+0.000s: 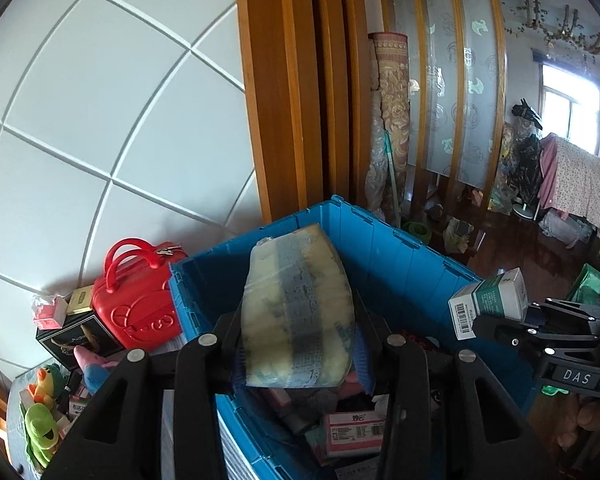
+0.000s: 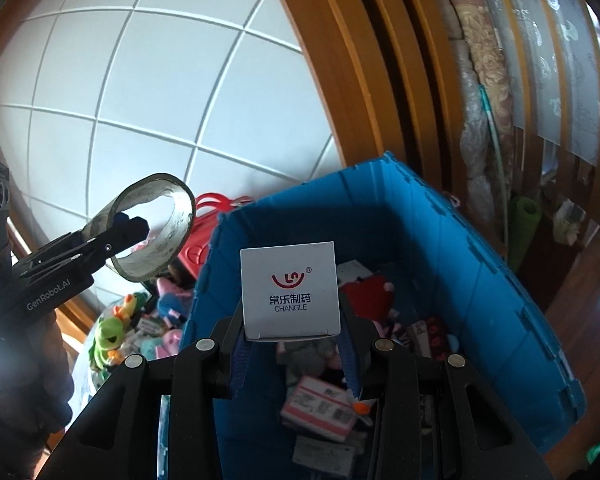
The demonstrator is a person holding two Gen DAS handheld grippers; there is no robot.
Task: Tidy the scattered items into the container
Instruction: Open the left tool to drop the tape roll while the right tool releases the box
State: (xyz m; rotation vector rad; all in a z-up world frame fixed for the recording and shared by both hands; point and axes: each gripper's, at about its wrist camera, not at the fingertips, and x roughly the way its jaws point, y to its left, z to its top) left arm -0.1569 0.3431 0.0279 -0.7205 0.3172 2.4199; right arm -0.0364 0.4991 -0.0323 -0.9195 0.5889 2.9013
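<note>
Left wrist view gave me the white tiled wall point(image 1: 100, 112), a wooden door frame point(image 1: 284, 88) and dark wood floor point(image 1: 520, 256) beyond. Below my tongs sat the blue crate point(image 1: 400, 264), partly filled. My left gripper point(image 1: 298, 360) was clamped on a tape roll point(image 1: 300, 304); my right gripper point(image 2: 292, 364) pinched a white box point(image 2: 290, 292) above it.

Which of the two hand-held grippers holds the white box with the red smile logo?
The right hand-held gripper holds that white box above the blue crate. The left hand-held gripper holds a tape roll.
</note>
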